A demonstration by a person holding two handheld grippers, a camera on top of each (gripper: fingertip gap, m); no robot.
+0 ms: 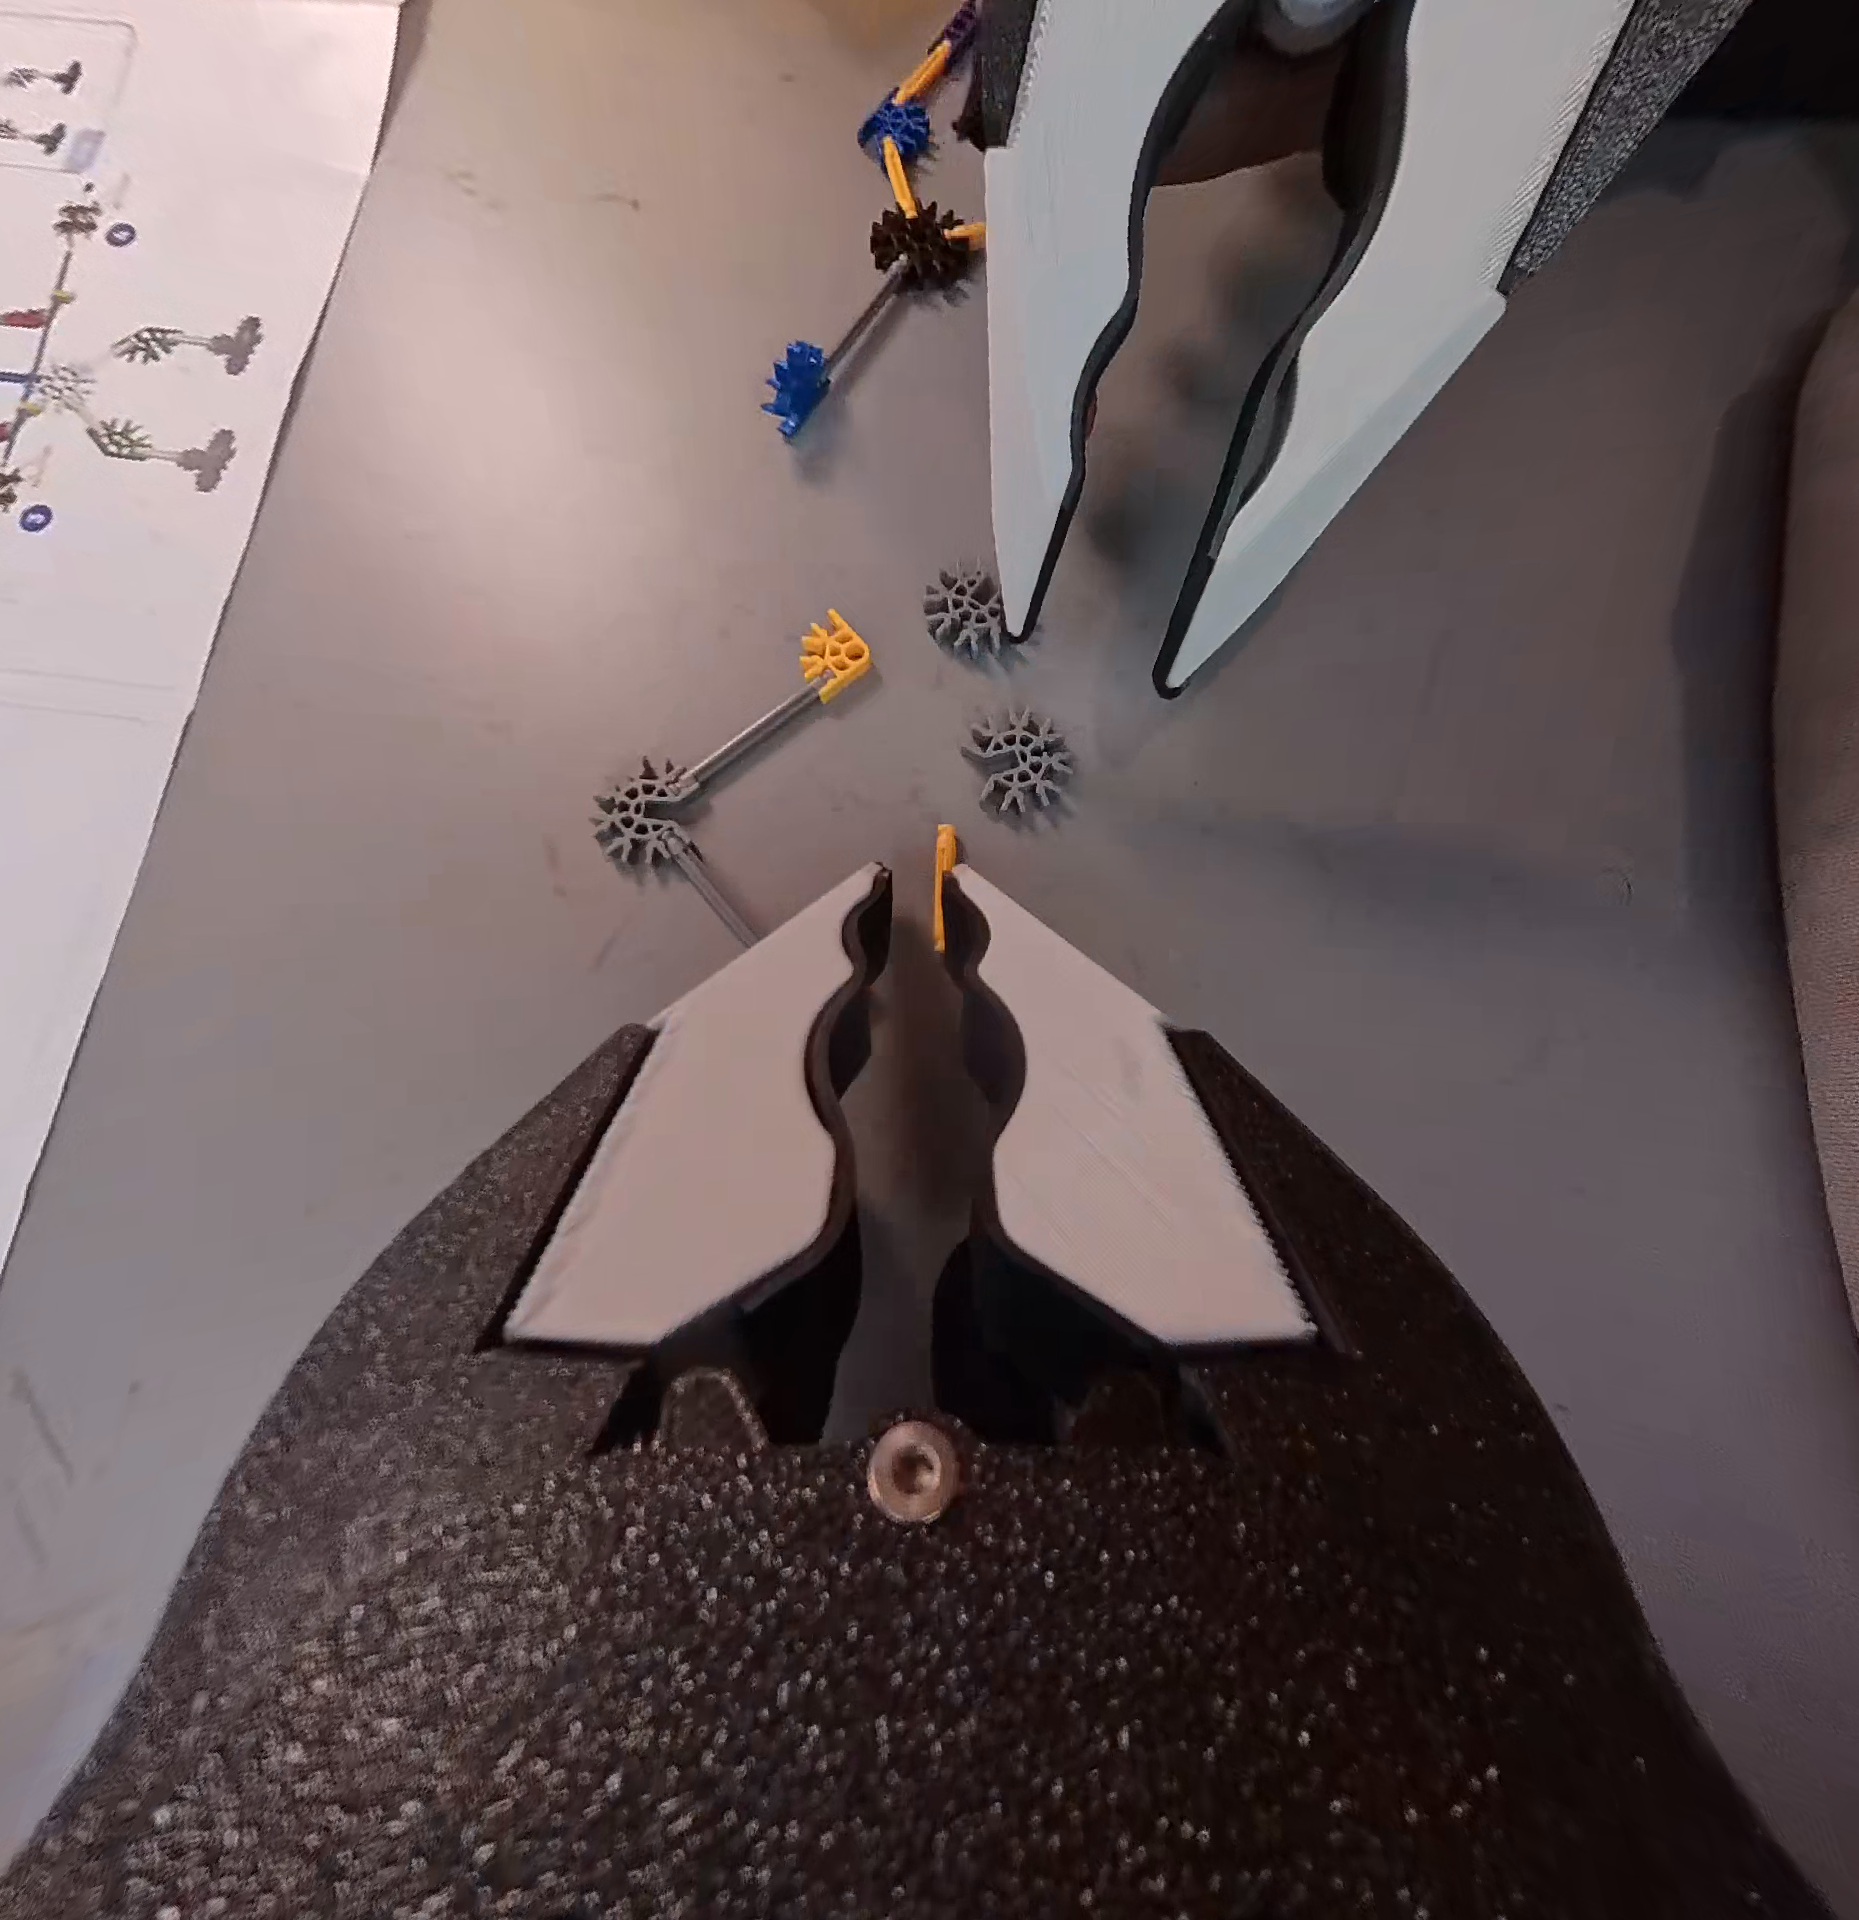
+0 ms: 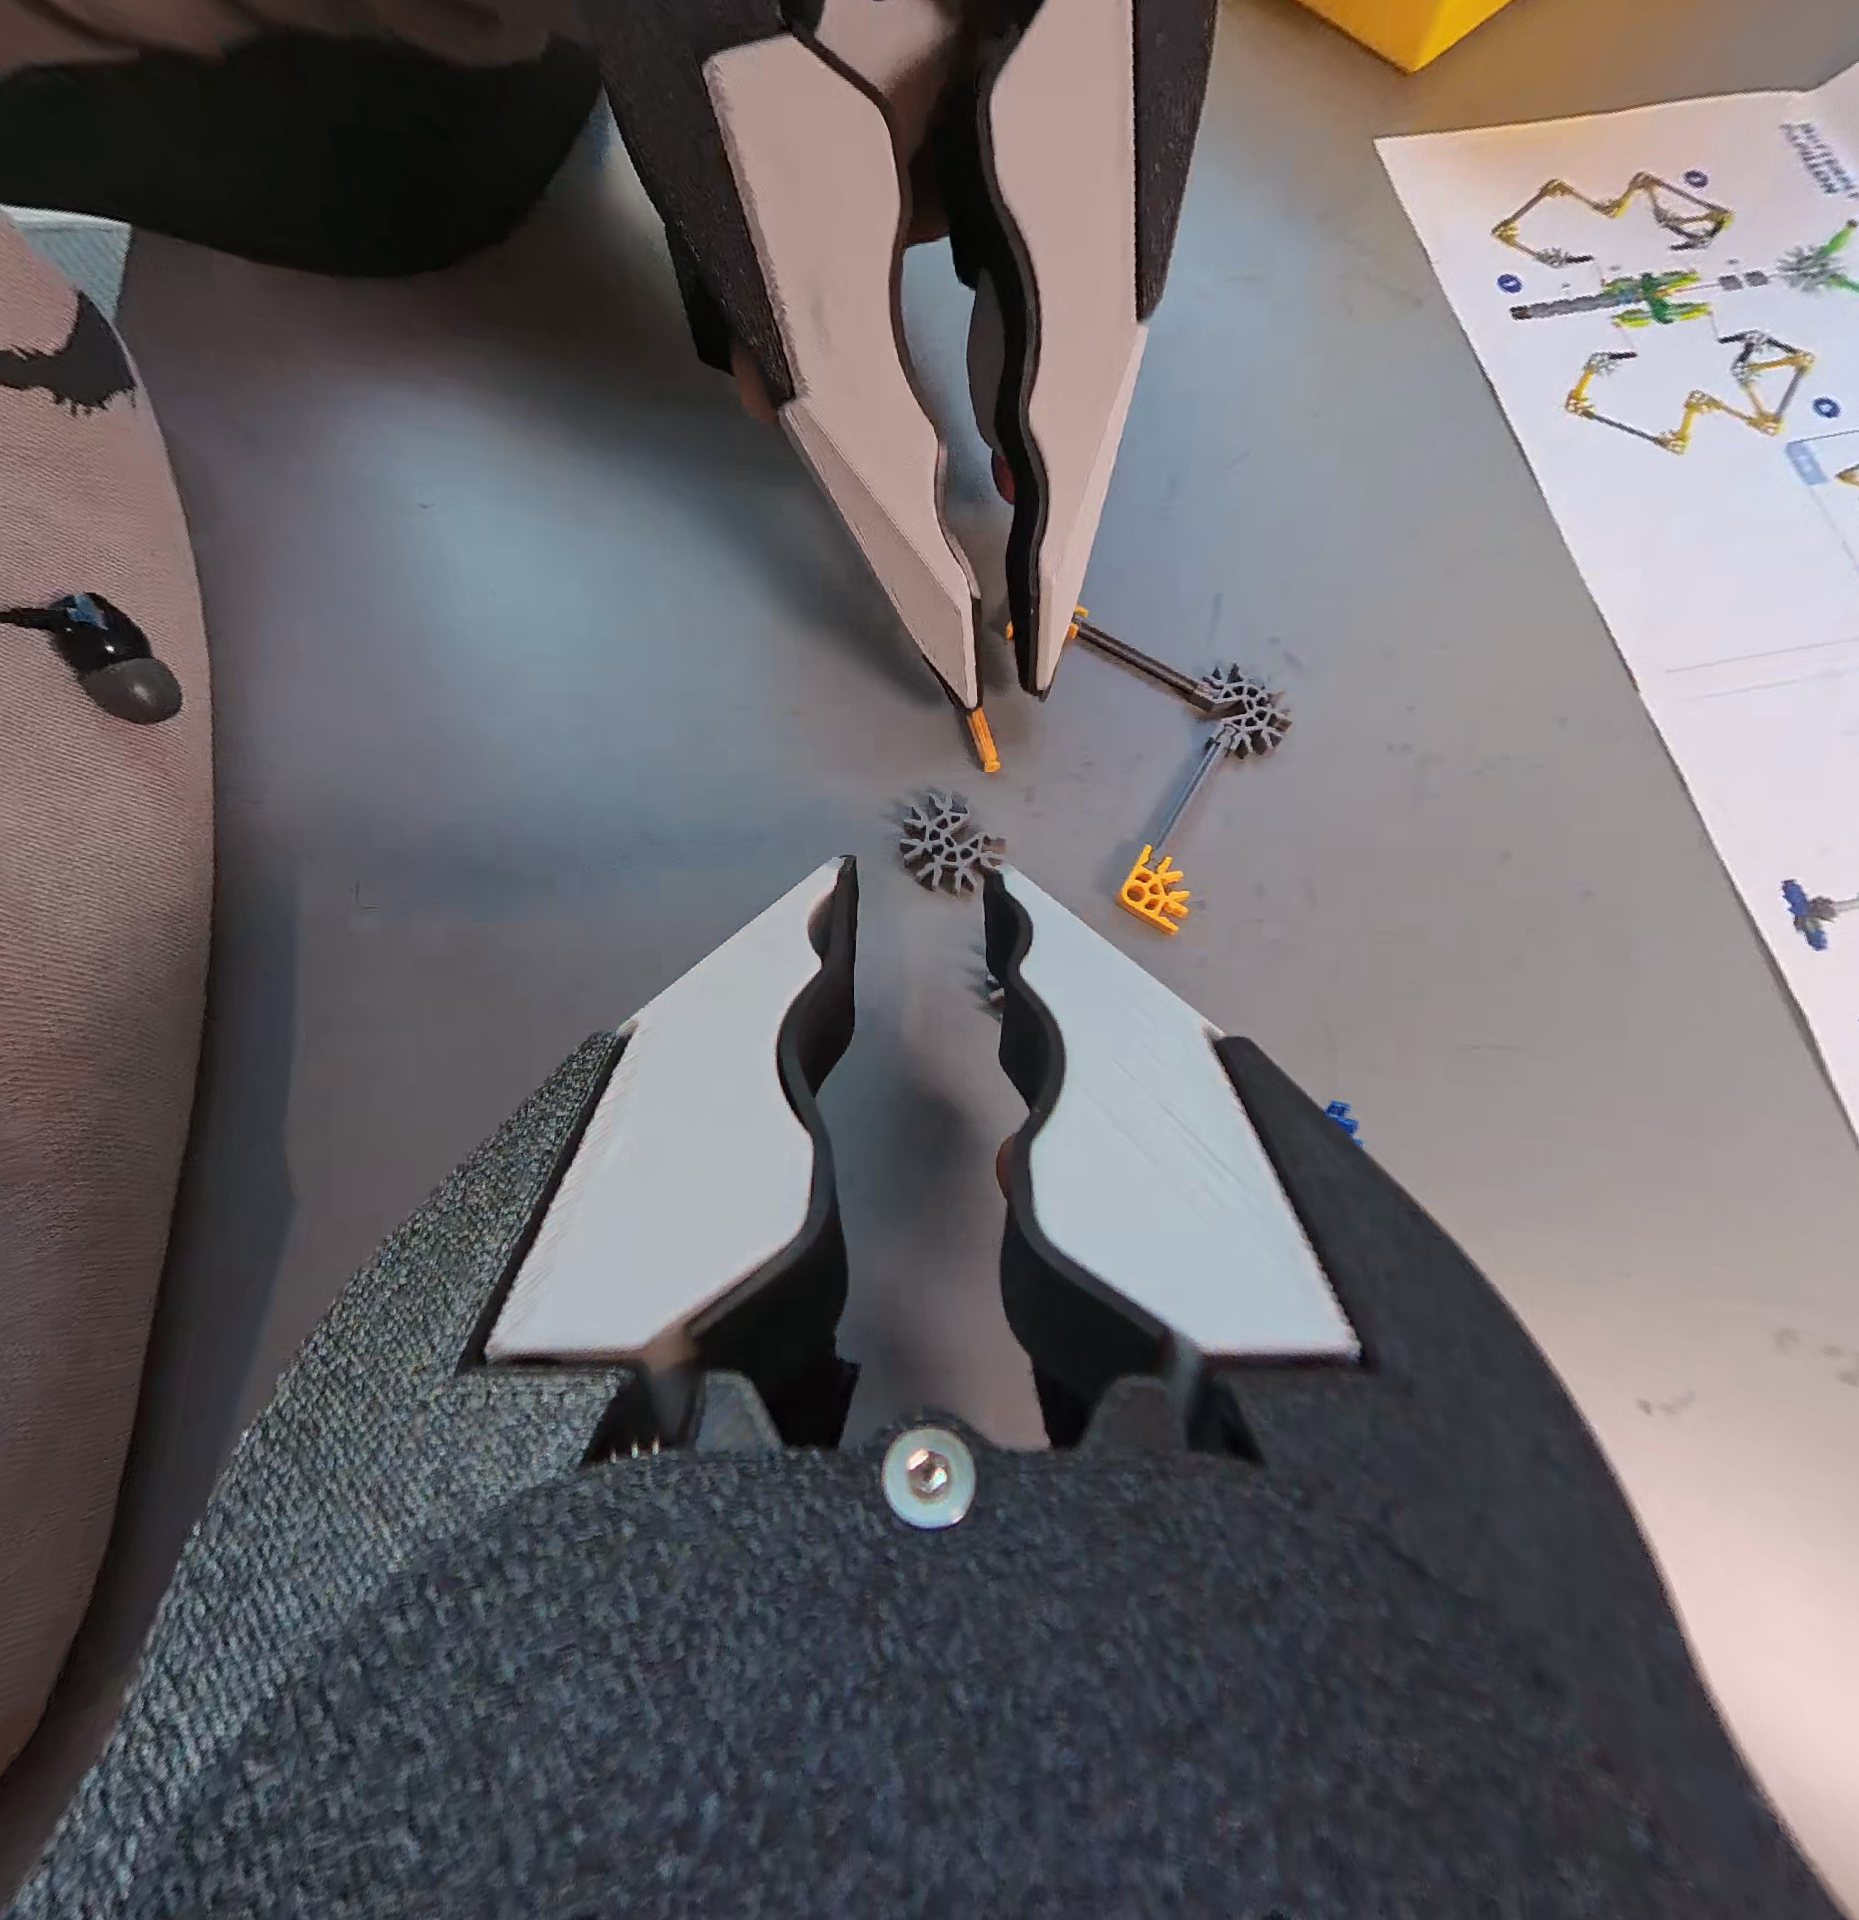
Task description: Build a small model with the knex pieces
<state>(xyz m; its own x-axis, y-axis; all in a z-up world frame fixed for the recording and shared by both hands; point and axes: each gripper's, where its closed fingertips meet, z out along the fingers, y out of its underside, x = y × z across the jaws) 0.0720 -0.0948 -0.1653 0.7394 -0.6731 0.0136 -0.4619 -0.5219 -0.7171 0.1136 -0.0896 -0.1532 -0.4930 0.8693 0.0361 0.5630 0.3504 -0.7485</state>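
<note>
The left tongs [image 1: 920,873] pinch a short yellow rod [image 1: 943,883] at their tips, lifted clear for fitting (my guess). The right tongs [image 2: 920,873] hang parted beside a grey connector [image 2: 946,854] on the tabletop [image 2: 489,623].

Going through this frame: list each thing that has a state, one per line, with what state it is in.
left gripper: nearly shut, a yellow rod at its tips.
yellow rod: sticking out past the fingertips.
right gripper: open, empty, low over the table.
two loose grey connectors: flat, unattached.
grey connector with two rods: partly assembled, lying flat.
blue and black chain: assembled, lying flat.
instruction sheet: spread flat.
</note>
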